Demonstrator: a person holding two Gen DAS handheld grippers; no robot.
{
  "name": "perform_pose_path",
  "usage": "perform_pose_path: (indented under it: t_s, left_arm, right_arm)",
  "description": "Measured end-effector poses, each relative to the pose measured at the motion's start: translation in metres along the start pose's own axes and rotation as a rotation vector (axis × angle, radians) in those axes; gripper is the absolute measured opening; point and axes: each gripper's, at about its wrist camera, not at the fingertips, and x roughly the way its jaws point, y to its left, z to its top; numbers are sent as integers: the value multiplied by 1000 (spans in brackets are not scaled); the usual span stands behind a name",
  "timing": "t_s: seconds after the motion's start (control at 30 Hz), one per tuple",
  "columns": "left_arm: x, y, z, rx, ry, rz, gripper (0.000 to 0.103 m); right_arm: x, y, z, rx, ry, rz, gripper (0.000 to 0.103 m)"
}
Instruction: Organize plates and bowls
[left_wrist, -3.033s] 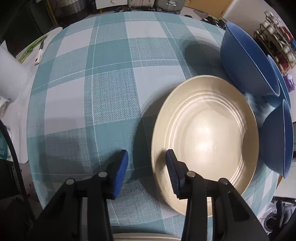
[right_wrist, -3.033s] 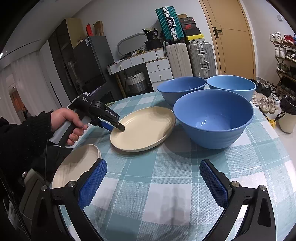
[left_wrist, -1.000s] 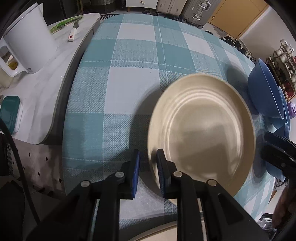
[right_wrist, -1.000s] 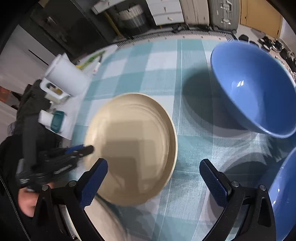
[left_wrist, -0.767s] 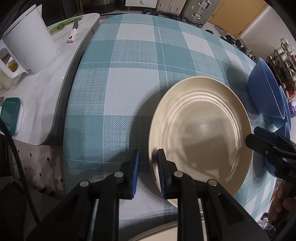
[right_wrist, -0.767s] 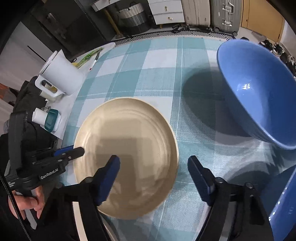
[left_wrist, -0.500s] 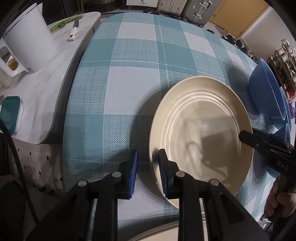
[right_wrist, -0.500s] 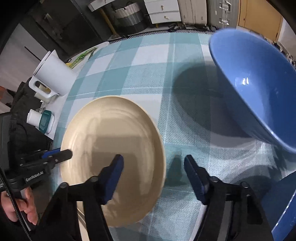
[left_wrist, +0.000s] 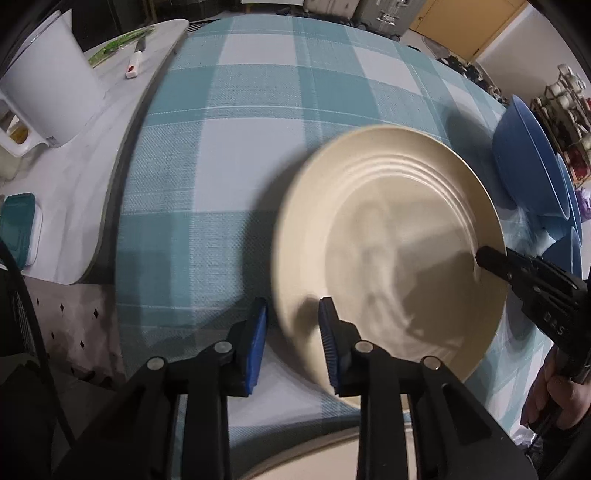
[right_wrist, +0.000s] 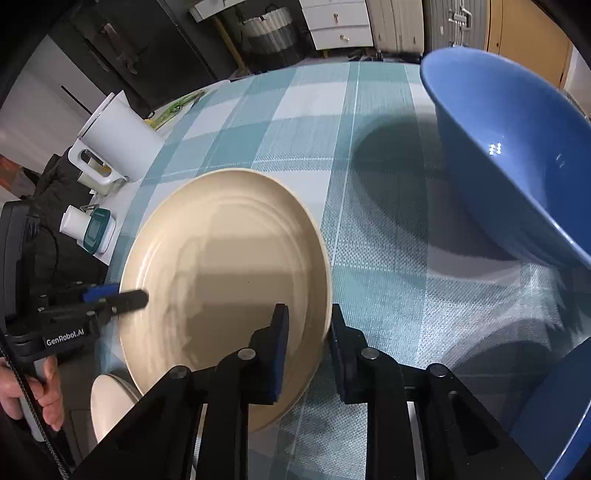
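The cream plate sits between your two grippers, its rim caught on opposite sides. Your left gripper has its blue pads narrow across the near rim, one pad outside the edge and one over the plate's face; the rim there is blurred, so you cannot tell from the left wrist view alone how firmly the pads press. Your right gripper has just been closing, and its pads now stand narrow with the plate's rim between them, one pad on the upper face and one against the outer edge. In the right wrist view the plate's far side looks lifted off the checked tablecloth, with shadow under it.

Just beyond your right gripper, to its right, a blue bowl leans in close; a second blue bowl fills the lower right corner. The strip of cloth between plate and bowls is narrow. Ahead of both grippers the cloth lies open up to the far table edge.

Below your left gripper, at the near table edge, another cream plate shows its rim. To that gripper's left, past the cloth's edge, a grey counter carries a white jug and a teal-lidded box.
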Motion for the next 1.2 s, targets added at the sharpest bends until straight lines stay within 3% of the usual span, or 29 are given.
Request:
perform_pose_path:
  t_s: [0.1, 0.23, 0.63, 0.93, 1.2]
  left_arm:
    - [-5, -6, 1, 16, -5, 29, 25]
    - [-11, 1, 4, -23, -1, -22, 25]
    - [-36, -5, -7, -10, -30, 14, 25]
    - [-72, -12, -37, 2, -115, 72, 25]
    - [-89, -10, -69, 0, -143, 112, 25]
  right_arm:
    - [-6, 5, 3, -16, -9, -21, 11]
    - [-13, 4, 8, -11, -17, -26, 11]
    - [-38, 17, 9, -43, -50, -20, 11]
    - [-71, 34, -7, -58, -96, -2, 11]
    - [-95, 53, -31, -86, -133, 33, 11]
